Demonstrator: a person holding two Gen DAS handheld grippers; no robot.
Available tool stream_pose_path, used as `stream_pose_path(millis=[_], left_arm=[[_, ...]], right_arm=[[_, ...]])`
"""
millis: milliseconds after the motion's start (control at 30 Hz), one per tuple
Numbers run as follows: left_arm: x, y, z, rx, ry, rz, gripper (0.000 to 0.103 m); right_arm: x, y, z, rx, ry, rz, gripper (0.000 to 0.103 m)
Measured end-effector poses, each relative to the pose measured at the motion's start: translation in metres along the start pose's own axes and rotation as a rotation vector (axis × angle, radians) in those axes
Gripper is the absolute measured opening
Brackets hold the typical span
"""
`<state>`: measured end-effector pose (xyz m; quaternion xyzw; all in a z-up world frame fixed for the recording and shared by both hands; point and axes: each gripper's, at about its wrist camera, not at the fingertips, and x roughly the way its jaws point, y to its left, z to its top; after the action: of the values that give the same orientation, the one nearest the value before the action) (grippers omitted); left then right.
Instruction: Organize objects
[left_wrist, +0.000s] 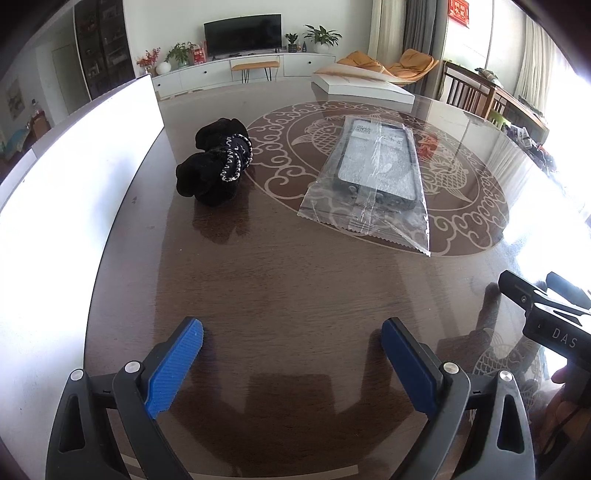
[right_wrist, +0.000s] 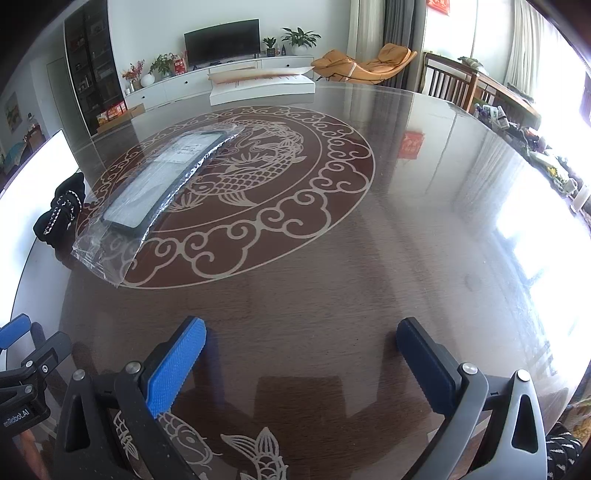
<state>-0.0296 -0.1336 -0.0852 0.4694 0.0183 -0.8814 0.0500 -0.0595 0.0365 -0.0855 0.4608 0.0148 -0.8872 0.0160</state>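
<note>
Blue ribbed pads line the fingers of both grippers, and both pairs stand spread wide with nothing between them. The left gripper (left_wrist: 291, 363) hangs low over the near part of the dark brown glossy wooden bench (left_wrist: 295, 288), its pads apart above bare wood. The right gripper (right_wrist: 301, 365) is just to its right, equally wide and holding nothing, above the near edge where pale fish figures are inlaid in the top. Part of the right tool's black body shows at the right edge of the left view, with a bit of a hand behind it.

Farther out, a dark phone case sealed in a clear plastic bag (left_wrist: 373, 173) lies flat on the bench, over the left side of the large round pale cloud-and-fish medallion (right_wrist: 280, 192) set into the top. Its long side runs away toward the far end, and the crinkled bag edge points toward the near side. Just to the left of it, apart from the bag, sits a black fabric bundle bound with black-and-white cord (left_wrist: 216, 162). Left of that bundle a bright white flat panel (left_wrist: 74, 177) runs along the bench's left edge.

At the far end a flat white box (left_wrist: 364, 86) rests on the bench. Beyond stand a white low cabinet with a dark television (left_wrist: 242, 35) and potted plants, and an orange lounge chair (right_wrist: 365, 64) to the right.
</note>
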Motion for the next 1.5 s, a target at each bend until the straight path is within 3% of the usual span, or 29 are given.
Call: stream_pose_path(millis=[233,1500], left_arm=[[0.0045,0.0080,0.0030,-0.011,-0.012,0.007,0.103],[0.0068,0.0084,0.0040,-0.028,-0.025,0.016,0.103]], right_arm=[[0.0000,-0.0001,-0.0001,0.000,0.000,0.000,0.103],[0.0004,0.0000,-0.0005,-0.001,-0.001,0.002,0.103]])
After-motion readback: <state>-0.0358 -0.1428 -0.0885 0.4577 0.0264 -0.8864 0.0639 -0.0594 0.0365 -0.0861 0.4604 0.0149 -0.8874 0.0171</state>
